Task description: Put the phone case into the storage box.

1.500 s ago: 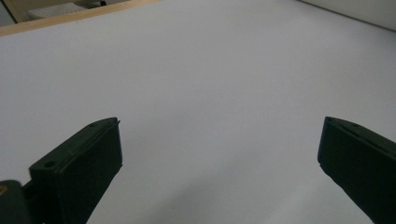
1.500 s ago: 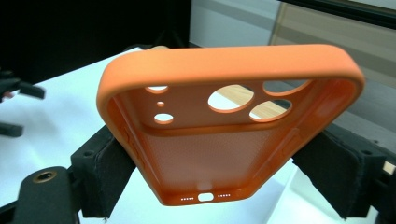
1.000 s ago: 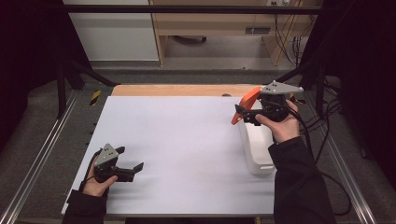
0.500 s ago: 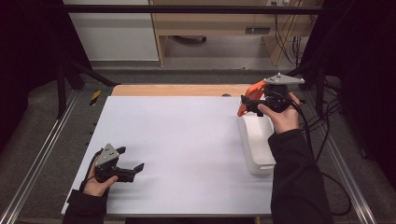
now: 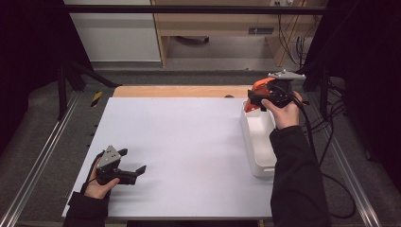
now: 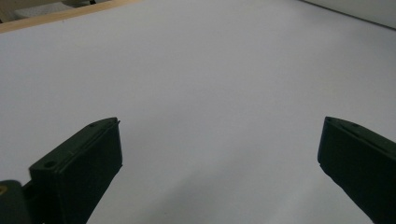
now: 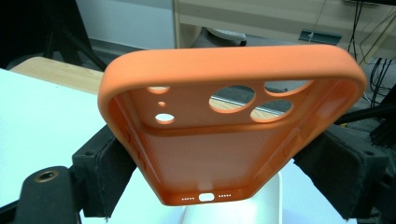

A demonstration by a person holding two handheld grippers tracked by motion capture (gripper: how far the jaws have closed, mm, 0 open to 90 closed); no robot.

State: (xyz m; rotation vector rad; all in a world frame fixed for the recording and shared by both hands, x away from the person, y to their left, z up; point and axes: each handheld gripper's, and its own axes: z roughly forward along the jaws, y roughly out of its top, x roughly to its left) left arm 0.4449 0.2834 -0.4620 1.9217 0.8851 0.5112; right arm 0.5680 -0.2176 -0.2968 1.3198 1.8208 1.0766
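At the table's (image 5: 189, 142) far right edge, the right gripper (image 5: 259, 98) clamps an orange phone case (image 7: 224, 135) by its sides above the far end of a white bin (image 5: 257, 142). Likely next: lower and release. The left gripper (image 5: 135, 171) rests spread wide near the front left corner, holding nothing.

White tabletop (image 5: 189, 142), grey carpet floor (image 5: 42, 123), wooden desk (image 5: 222, 19) beyond, black drapes at both sides

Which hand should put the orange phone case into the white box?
The right. The right gripper already holds the orange phone case between its jaws, above the far end of the white box. The left gripper rests open near the front left of the table, far from the box.
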